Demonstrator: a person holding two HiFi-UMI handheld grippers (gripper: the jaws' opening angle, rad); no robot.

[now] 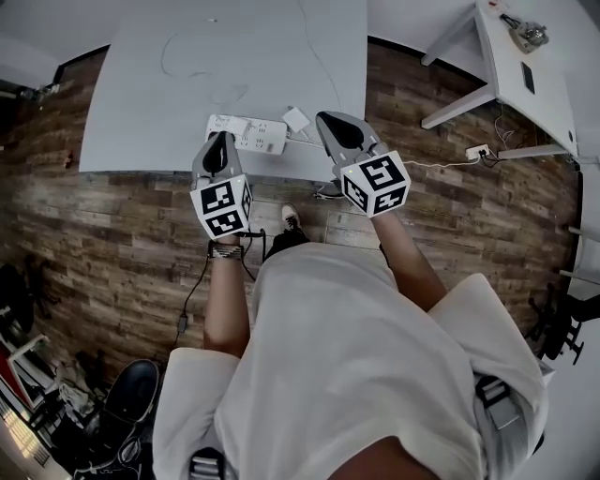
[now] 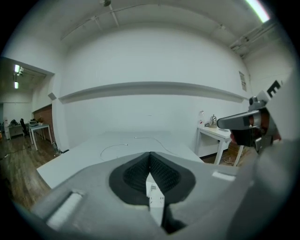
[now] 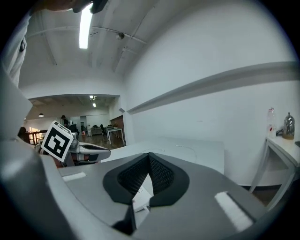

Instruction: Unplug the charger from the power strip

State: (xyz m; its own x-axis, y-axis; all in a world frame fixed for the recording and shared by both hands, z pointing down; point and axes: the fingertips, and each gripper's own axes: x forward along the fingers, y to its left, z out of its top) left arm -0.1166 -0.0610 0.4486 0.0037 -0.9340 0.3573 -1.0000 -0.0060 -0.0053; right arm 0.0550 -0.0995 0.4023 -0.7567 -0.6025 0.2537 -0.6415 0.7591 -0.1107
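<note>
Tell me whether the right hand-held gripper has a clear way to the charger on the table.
Probably yes. The charger lies in the open on the table, close to the right hand-held gripper, with nothing between them. Its jaws are together and would have to open first.

We are in an open-plan office, or a workroom much like one. We stand on a wood-plank floor (image 1: 112, 234) at a large white worktop (image 1: 234, 66) that carries a white power strip (image 1: 246, 134) and thin cables. A second white table (image 1: 525, 94) stands to the right, with an extension socket (image 1: 478, 151) and its lead on the floor by its legs. The walls (image 2: 150, 61) are bare and white. The ceiling carries exposed conduit (image 2: 112, 14) and a strip light (image 3: 85, 26). Beyond the worktop we see a long lit room with more desks (image 3: 112, 131) and chairs, and another desk (image 2: 40, 127) through an opening at the left.
</note>
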